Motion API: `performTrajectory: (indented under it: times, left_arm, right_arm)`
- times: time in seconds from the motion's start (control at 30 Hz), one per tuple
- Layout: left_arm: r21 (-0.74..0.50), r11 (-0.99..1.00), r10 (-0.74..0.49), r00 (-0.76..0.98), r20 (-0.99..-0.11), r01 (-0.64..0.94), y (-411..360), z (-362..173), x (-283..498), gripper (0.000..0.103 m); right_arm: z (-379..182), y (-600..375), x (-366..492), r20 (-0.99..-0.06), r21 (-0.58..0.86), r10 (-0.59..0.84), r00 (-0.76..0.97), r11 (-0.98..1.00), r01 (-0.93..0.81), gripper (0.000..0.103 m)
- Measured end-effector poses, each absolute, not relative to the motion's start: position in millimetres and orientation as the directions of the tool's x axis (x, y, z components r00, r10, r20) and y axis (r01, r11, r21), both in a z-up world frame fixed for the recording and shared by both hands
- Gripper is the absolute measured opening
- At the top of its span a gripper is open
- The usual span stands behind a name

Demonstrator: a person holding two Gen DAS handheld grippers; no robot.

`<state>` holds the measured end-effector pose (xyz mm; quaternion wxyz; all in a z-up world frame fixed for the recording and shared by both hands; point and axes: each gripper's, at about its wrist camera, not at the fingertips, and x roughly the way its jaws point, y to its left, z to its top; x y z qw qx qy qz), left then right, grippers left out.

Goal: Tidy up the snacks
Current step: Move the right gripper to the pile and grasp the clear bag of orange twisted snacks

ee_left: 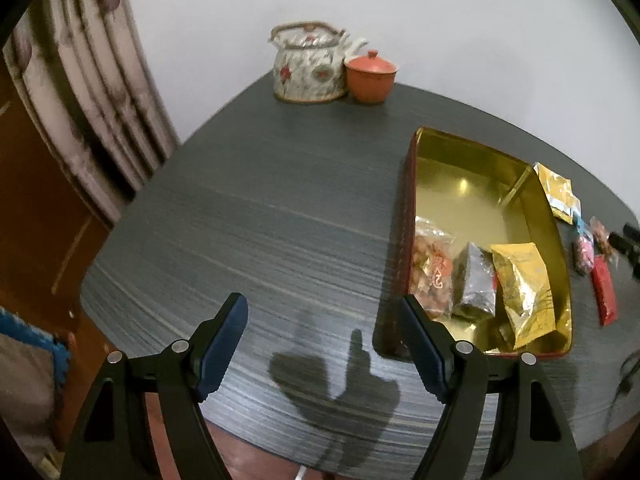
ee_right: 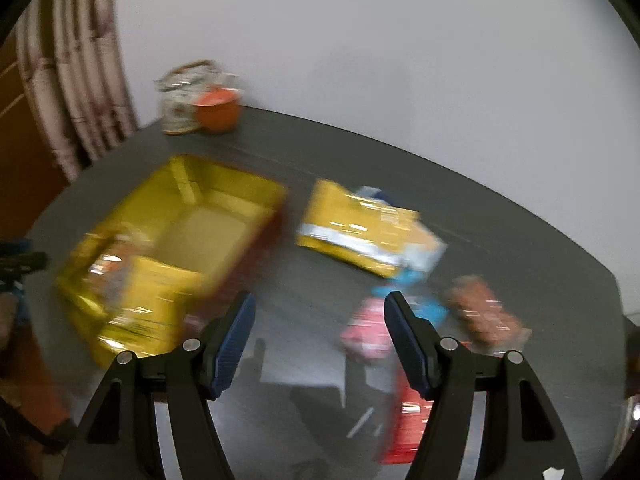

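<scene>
1. Through the left wrist view we look down on a dark, grey-streaked table [ee_left: 260,208] set against a pale wall [ee_left: 440,20], with a patterned curtain [ee_left: 80,92] and brown woodwork at the left.
2. At the far edge stand one floral teapot [ee_left: 308,68] and one orange lidded cup [ee_left: 370,76], touching side by side.
3. The gold tin tray [ee_left: 554,240] lies on the right of the table, its long axis running near to far, with a divider toward the far end.
4. In its near end we count three snack packets: one clear bag of brownish snacks [ee_left: 434,272], one silver packet [ee_left: 476,280] and one gold packet [ee_left: 524,292], each lengthwise along the tray.
5. Right of the tray, on the table, lie one gold sachet [ee_left: 558,192], one red bar [ee_left: 604,296] and some small wrapped pieces too small to count.
6. Our left gripper [ee_left: 320,344] hangs over bare table just left of the tray, jaws wide apart and holding nothing.
7. The right wrist view is badly blurred; we see the same table [ee_right: 500,216], wall and curtain.
8. The tray [ee_right: 256,196] sits at the left, its long axis slanting from near left to far right.
9. Loose on the right we make out one yellow packet [ee_right: 360,228], one pink [ee_right: 366,332], one brown [ee_right: 484,316] and one red [ee_right: 404,428].
10. Our right gripper [ee_right: 320,340] stands parted, with nothing between the pads.
</scene>
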<state>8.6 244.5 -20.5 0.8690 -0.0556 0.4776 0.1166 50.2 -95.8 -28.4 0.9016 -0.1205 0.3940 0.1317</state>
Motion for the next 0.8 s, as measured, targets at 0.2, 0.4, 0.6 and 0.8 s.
performTrajectory:
  times: [0.2, 0.4, 0.6, 0.8]
  left_arm:
    - [-0.003, 0.973, 0.124, 0.537, -0.834, -0.23, 236, -17, 10, 0.077]
    - [0.062, 0.985, 0.137, 0.525, -0.84, -0.158, 203, -10, 13, 0.077]
    - [0.034, 0.996, 0.074, 0.526, -0.847, -0.086, 162, 3, 22, 0.077]
    - [0.03, 1.0, 0.025, 0.535, -0.844, 0.001, 114, 11, 41, 0.077]
  right_arm:
    - [-42, -170, 90, -0.766, -0.188, 0.042, 0.642, 0.94, -0.286, 0.064]
    - [-65, -199, 121, -0.815, -0.166, 0.058, 0.577, 0.93, -0.328, 0.064]
    - [-87, -213, 144, -0.848, -0.136, 0.089, 0.523, 0.916, -0.376, 0.065]
    - [-96, -232, 146, -0.851, 0.0, 0.193, 0.489, 0.93, -0.367, 0.062]
